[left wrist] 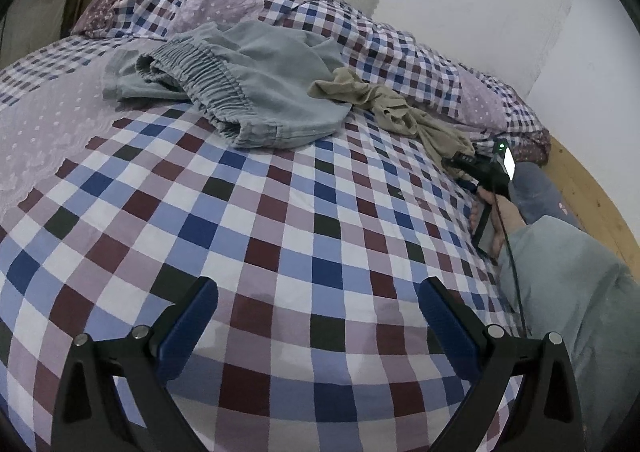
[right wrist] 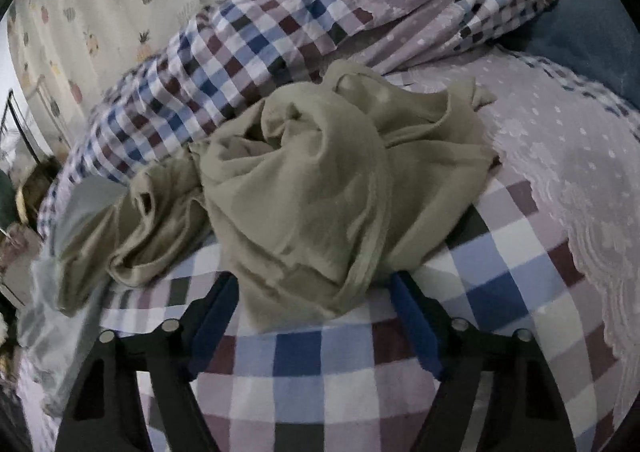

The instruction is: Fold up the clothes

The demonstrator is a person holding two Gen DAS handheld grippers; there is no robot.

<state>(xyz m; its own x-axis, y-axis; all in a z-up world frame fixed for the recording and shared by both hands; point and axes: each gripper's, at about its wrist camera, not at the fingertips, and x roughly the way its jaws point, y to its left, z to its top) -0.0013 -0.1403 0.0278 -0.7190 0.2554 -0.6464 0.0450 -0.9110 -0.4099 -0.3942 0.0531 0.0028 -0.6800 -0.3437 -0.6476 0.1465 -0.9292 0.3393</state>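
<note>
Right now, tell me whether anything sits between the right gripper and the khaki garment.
Nothing visible does. The right gripper is open, with the near edge of the crumpled khaki garment already lying between its fingers on the checkered bedsheet.

bare checked sheet [left wrist: 304, 236] nr left tongs [left wrist: 320, 304], clothes behind

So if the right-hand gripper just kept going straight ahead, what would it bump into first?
Most likely the crumpled beige garment. The right gripper is open, and the cloth's near edge already lies between its blue fingers on the checked bedsheet. Exact depth is hard to judge through the fisheye.
</note>
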